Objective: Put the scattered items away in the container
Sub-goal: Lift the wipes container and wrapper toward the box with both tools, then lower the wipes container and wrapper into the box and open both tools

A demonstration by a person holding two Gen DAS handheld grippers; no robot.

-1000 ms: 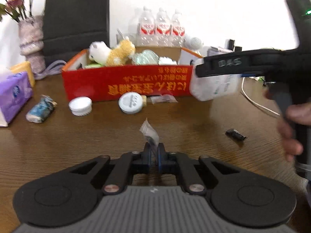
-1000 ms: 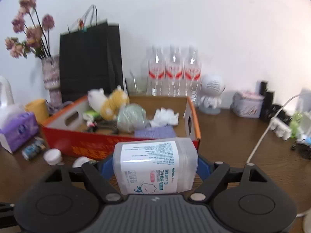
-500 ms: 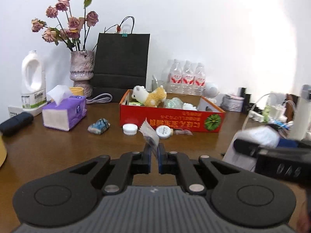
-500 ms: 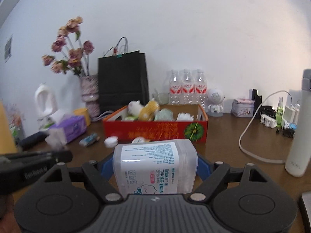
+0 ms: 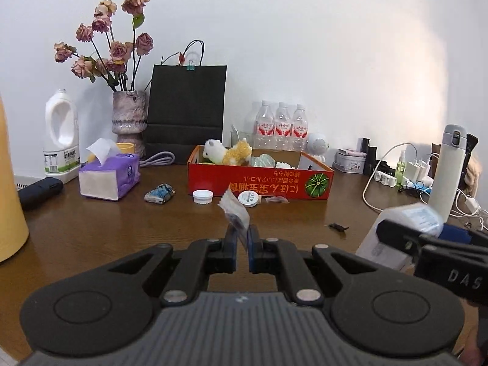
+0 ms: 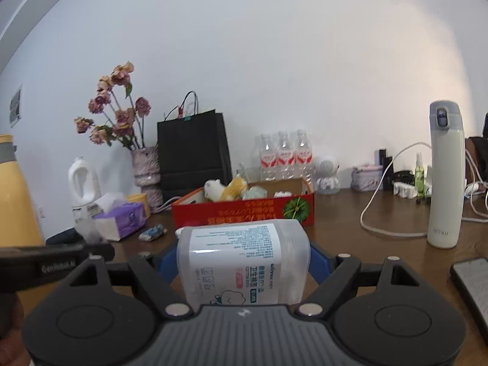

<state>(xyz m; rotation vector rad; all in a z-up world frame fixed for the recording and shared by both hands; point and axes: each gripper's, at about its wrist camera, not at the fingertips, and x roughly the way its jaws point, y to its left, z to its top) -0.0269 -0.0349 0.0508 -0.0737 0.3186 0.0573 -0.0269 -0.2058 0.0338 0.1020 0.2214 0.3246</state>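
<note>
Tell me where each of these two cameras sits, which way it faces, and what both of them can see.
Left wrist: on the left gripper, facing the red box and back wall; its shut fingers pinch a small clear packet; the right gripper intrudes from the right.
Right wrist: on the right gripper, facing likewise; its fingers hold a cotton swab tub; the left gripper shows at the left edge.
Shared: box, black bag, flowers, white flask.

I'm seeing a glossy dark wood-grain surface [image 5: 91, 228], a red cardboard box [image 5: 259, 183] printed matt, a crinkly clear plastic sachet [image 5: 235, 210], a frosted plastic tub [image 6: 244, 262] with a paper label, and a fuzzy cloth plush [image 5: 227, 154].
</note>
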